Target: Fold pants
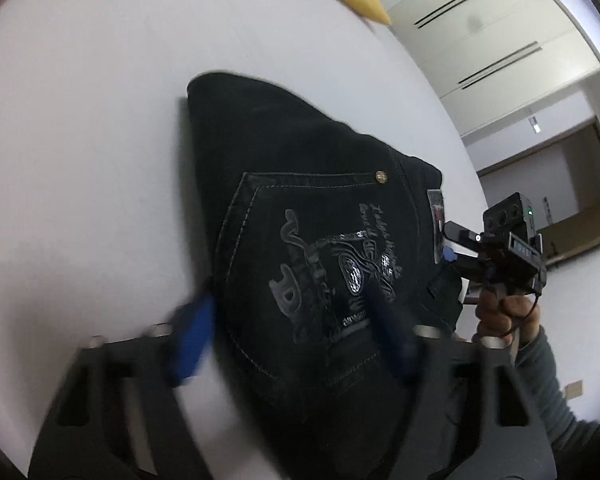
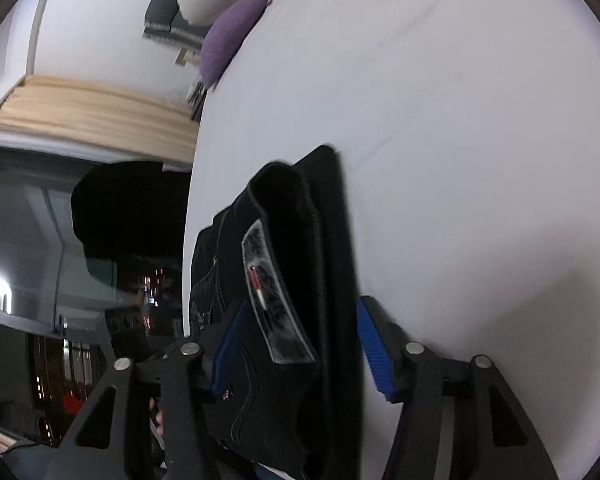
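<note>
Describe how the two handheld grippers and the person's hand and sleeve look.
Both grippers share a build: black cut-out linkage arms with silver pivot bolts and blue ribbed finger pads. Seen from the left gripper, the right gripper carries a boxy black camera module with a green light and a thin black cable. The bare hand gripping it wears a grey-green sleeve.

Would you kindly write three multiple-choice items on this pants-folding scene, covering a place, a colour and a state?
1. The folded pants lie on: A) a white surface B) a wooden floor C) a chair.
2. The pads on the fingers are: A) red B) blue C) green.
3. The right gripper is: A) shut with nothing in it B) open around the waistband C) out of view.

Answers: 1 A, white surface surrounds the pants. 2 B, both pads look blue. 3 B, the fingers stand apart either side of the waistband.
</note>
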A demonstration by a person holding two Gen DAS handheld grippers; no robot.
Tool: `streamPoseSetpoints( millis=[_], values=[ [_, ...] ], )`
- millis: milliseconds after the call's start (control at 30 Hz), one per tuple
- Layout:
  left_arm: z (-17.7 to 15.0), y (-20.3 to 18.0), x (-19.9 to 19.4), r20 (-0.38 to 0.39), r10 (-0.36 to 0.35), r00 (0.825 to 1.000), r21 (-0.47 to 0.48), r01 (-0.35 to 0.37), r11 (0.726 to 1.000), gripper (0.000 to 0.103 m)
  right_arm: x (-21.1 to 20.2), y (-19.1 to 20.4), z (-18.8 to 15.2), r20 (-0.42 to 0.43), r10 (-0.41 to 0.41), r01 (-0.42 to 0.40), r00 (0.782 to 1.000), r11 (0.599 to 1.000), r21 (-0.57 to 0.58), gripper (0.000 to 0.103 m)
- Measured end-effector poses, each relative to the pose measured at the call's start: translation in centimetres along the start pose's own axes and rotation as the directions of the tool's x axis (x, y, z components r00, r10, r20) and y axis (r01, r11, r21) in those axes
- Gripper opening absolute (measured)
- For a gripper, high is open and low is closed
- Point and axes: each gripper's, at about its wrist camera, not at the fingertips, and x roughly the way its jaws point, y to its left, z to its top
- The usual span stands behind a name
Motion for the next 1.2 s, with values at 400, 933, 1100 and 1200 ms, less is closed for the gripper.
streamPoseSetpoints(
  millis=[400,933,1100,1200],
  values=[
    [1.0,-1.5,0.3,0.003,0.019,1.0,0.01,-0.019,1.0,0.021,0.5,5.0,-0.2,0.018,-0.167,0.167,0.986,0.973,-0.157,0.022],
    [13.0,-3.0,-6.8,0.217,0.109,0.97,0.143,-0.142,0.98,0.018,3.2,15.4,10.0,0.101,-0.099,0.127,0.99,0.936,-0.327,0.019],
    [18.3,0.9,-6.1,0.205,0.148,0.968,0.131,-0.177,0.976,0.018,6.9,15.5,14.3,0.075,-0.067,0.086,0.995,0.952,-0.295,0.019],
    [20.3,4.1,-4.6,0.174,0.157,0.972,0.126,-0.18,0.976,0.019,9.5,13.3,16.2,0.04,-0.07,0.077,0.997,0.964,-0.253,0.019]
  ],
)
